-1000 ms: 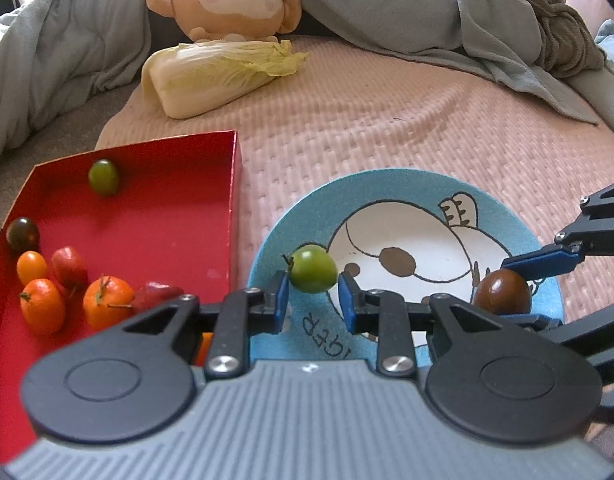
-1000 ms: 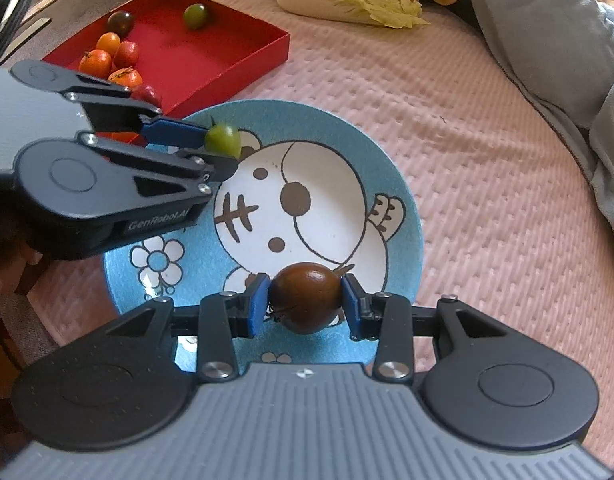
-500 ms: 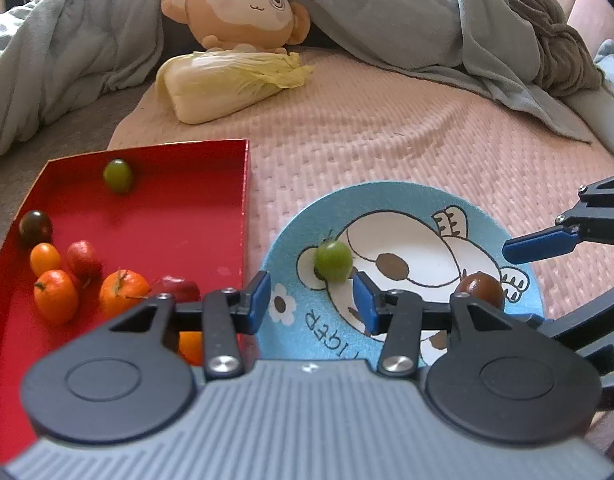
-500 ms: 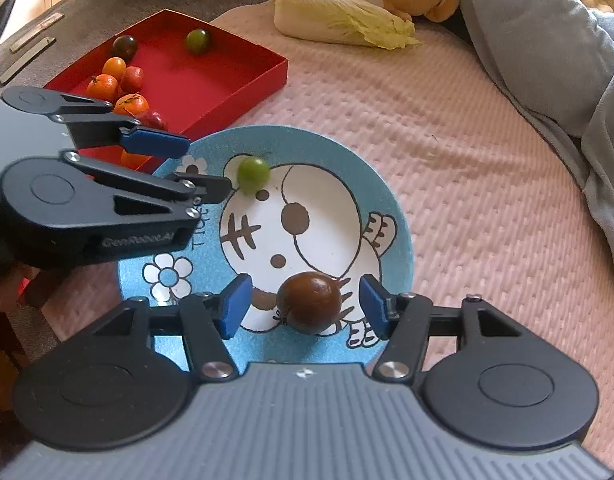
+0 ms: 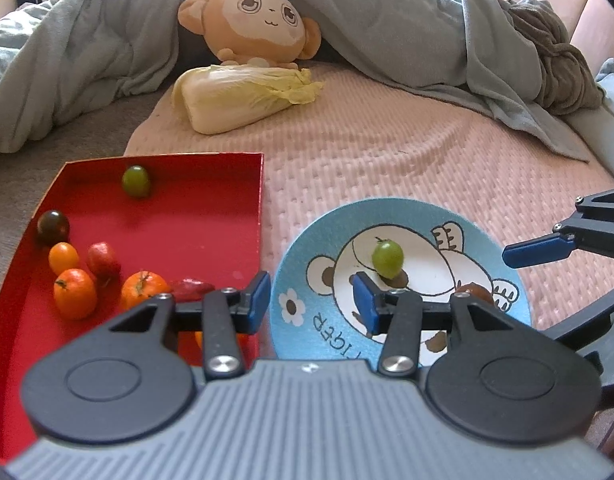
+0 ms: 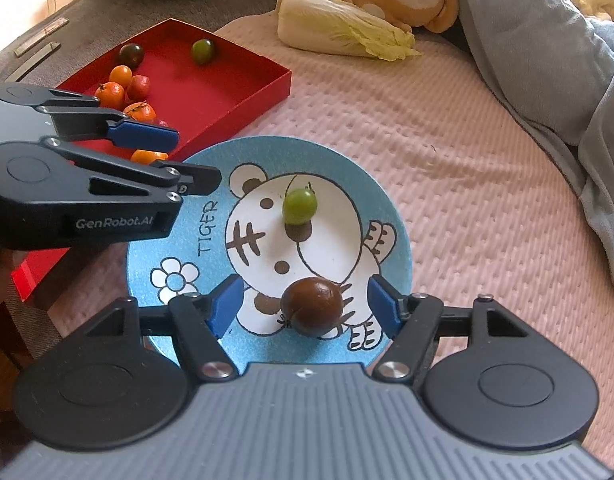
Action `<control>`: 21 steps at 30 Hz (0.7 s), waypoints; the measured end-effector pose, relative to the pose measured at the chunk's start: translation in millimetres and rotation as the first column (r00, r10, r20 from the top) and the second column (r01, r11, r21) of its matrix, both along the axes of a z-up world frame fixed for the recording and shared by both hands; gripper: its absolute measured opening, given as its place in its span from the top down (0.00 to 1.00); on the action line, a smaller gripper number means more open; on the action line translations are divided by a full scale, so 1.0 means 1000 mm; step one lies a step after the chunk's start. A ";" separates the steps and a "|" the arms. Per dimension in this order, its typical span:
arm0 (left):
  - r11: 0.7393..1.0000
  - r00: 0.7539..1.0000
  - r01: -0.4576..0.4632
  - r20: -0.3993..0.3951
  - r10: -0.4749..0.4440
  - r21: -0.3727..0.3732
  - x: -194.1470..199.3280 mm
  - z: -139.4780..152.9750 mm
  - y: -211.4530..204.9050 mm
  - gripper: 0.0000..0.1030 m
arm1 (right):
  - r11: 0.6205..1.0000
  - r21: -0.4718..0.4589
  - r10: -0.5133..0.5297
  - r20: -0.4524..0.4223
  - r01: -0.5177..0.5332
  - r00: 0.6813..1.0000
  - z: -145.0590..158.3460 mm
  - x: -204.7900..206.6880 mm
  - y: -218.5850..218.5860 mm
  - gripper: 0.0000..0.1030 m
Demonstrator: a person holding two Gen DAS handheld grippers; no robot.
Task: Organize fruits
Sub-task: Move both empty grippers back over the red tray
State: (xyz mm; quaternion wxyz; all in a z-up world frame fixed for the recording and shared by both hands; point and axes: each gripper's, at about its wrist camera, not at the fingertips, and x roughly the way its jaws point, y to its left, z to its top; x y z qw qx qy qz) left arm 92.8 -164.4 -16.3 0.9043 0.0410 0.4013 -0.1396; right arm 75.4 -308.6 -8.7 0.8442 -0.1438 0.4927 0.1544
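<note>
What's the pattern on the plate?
A blue plate with a white cartoon tiger, a flower and the word TIGER; clearest in the right wrist view.

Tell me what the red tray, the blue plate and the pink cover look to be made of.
Red tray: thin card or paperboard, smooth matte, with sharp folded walls.
Blue plate: unclear, perhaps ceramic or melamine; speckled matte rim and a printed tiger.
Pink cover: soft fabric, quilted or waffle-textured, and it wrinkles.

A pink textured bedspread (image 6: 447,152) fills the middle. A rumpled grey blanket (image 5: 387,20) lies from ten to two o'clock, with a monkey plush (image 5: 259,20) at twelve under daylight.
</note>
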 end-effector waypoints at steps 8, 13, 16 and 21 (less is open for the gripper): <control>1.000 1.000 -0.007 -0.007 0.007 -0.002 0.001 -0.001 0.003 0.53 | 1.000 -0.001 0.013 0.002 -0.013 1.000 0.000 0.002 0.004 0.29; 1.000 1.000 -0.021 -0.011 0.021 -0.008 0.001 -0.001 0.009 0.53 | 1.000 -0.003 0.020 0.008 -0.020 1.000 0.001 0.003 0.007 0.28; 0.999 0.999 -0.038 -0.011 0.038 -0.016 0.001 -0.001 0.014 0.53 | 1.000 -0.003 0.026 0.011 -0.026 1.000 0.002 0.004 0.011 0.28; 0.998 0.999 -0.052 -0.007 0.052 -0.025 0.001 0.002 0.023 0.53 | 0.999 0.001 0.038 0.017 -0.038 0.999 0.003 0.007 0.016 0.28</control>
